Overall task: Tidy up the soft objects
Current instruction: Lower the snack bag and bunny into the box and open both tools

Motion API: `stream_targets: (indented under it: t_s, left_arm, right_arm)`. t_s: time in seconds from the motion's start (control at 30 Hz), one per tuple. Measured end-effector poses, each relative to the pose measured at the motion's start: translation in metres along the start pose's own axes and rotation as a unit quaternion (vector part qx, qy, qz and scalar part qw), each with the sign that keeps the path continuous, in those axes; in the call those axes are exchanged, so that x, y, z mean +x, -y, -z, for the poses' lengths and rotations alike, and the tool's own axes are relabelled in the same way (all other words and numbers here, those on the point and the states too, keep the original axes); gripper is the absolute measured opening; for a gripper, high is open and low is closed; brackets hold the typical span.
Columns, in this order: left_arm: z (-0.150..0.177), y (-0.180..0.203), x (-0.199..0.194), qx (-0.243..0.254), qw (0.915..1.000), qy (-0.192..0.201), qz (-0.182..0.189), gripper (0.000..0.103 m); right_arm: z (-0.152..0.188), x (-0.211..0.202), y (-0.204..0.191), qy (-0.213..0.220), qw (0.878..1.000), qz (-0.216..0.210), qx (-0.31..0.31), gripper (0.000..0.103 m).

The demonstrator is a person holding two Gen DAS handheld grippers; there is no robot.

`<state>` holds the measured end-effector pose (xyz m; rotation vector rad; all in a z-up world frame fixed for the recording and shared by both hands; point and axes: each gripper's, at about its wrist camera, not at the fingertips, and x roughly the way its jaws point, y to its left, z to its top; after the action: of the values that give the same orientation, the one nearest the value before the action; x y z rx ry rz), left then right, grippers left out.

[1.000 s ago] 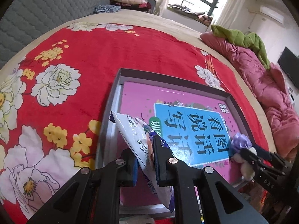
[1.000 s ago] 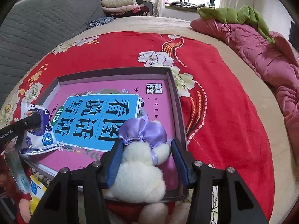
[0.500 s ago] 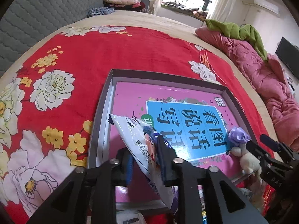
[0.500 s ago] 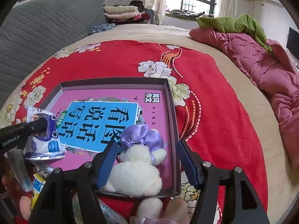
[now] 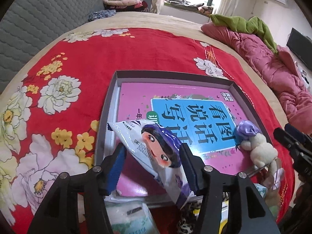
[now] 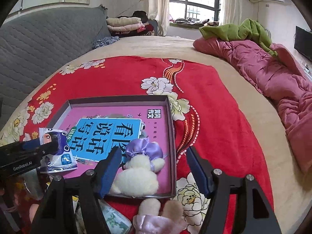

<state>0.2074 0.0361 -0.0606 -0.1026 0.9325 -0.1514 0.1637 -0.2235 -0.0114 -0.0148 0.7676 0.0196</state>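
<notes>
Your left hand-held gripper stands wide open around the white-and-purple snack packet with a cartoon face; its long axis runs diagonally from far-left to near-right, resting on the near edge of the grey shallow tray. Your right hand-held gripper is also spread wide; the cream plush toy with a lilac satin bonnet lies inside the tray, head pointing away, near its left finger
</notes>
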Motion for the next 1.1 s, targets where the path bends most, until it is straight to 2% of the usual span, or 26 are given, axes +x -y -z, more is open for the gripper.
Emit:
stream_targets:
  t_s: [0.27,0.7,1.1]
  left_arm:
    - [0.000,-0.011,-0.029,-0.018,0.9996,0.020,-0.005,0.069]
    - [0.008,-0.022,-0.058,-0.036,0.9987,0.031,-0.018,0.072]
    - [0.010,-0.017,-0.092,-0.047,0.9977,0.047,-0.013,0.075]
  right_arm:
    - [-0.005,-0.017,0.017,0.016,0.999,-0.008,0.029,0.069]
    - [-0.004,-0.036,0.029,0.031,0.998,-0.017,0.045,0.069]
    - [-0.003,-0.057,0.035,0.047,0.997,-0.033,0.054,0.069]
